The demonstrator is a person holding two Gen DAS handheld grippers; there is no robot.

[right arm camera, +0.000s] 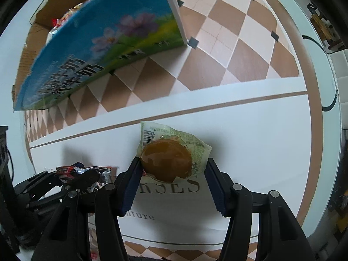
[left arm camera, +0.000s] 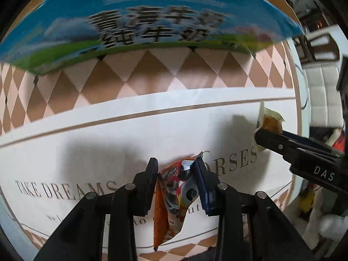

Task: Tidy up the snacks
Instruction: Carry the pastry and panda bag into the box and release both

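My left gripper (left arm camera: 176, 163) is shut on a crumpled orange snack packet (left arm camera: 171, 198), which hangs between its pads above the white lettered table mat (left arm camera: 108, 134). In the right wrist view, my right gripper (right arm camera: 173, 162) is shut on a clear greenish packet holding a brown egg (right arm camera: 167, 163), lifted over its shadow on the mat (right arm camera: 250, 141). The left gripper (right arm camera: 87, 171) shows at the lower left there, and the right gripper (left arm camera: 267, 134) with the egg packet (left arm camera: 270, 121) shows at the right of the left wrist view. A blue and green carton (left arm camera: 152, 21) stands behind, with snacks inside it (right arm camera: 65, 21).
The mat's far part has a brown and pink diamond pattern (right arm camera: 228, 43). The round table's edge (right arm camera: 322, 87) curves along the right. Beyond the edge stands a white padded chair (left arm camera: 322, 91), and coloured items lie on the floor (left arm camera: 306, 202).
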